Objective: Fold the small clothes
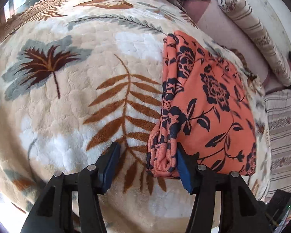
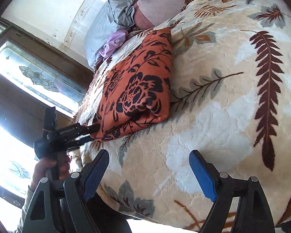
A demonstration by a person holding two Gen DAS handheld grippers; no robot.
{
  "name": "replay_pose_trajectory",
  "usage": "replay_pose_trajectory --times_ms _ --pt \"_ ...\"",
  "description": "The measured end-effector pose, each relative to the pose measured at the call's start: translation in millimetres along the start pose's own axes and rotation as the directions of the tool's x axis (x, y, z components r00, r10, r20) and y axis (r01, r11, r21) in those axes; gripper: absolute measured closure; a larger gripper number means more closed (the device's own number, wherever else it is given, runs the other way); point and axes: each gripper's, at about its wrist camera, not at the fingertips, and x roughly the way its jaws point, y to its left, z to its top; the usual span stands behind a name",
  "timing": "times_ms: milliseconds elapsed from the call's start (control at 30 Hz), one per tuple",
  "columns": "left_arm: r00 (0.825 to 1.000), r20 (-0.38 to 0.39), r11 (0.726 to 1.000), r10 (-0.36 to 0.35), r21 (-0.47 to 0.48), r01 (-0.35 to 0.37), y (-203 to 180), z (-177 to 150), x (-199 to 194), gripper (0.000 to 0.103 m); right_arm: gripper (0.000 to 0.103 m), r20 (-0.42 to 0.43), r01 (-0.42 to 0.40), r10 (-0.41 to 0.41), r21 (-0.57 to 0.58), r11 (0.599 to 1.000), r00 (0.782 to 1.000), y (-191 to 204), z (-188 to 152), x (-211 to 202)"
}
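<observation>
Letting go of folded orange floral garment near blanket edge; left gripper half-open, right gripper wide, both empty; withdraw straight, no snagging folds.

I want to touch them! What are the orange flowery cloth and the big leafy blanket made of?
The orange cloth looks like thin, smooth woven or knit fabric: it folds flat with soft rolled edges. The blanket looks like thick plush fleece: its surface is fuzzy and puffed in little bumps. Exact fibres can't be told.
</observation>
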Motion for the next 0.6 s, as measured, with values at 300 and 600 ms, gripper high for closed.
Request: replay_pose_trajectory --times_ms 300,600 --pt "0.98 0.197 0.99 0.019 0.132 -0.046 -39 0 -60 0.045 0.016 0.021 -0.059 0.057 0.09 0.994 0.998 -11 6 1" --pt "0.982 0.152 0.969 0.114 0.203 -0.144 -76 28 19 0.031 0.016 0.013 -0.21 0.215 0.291 0.933 0.976 -37 79 11"
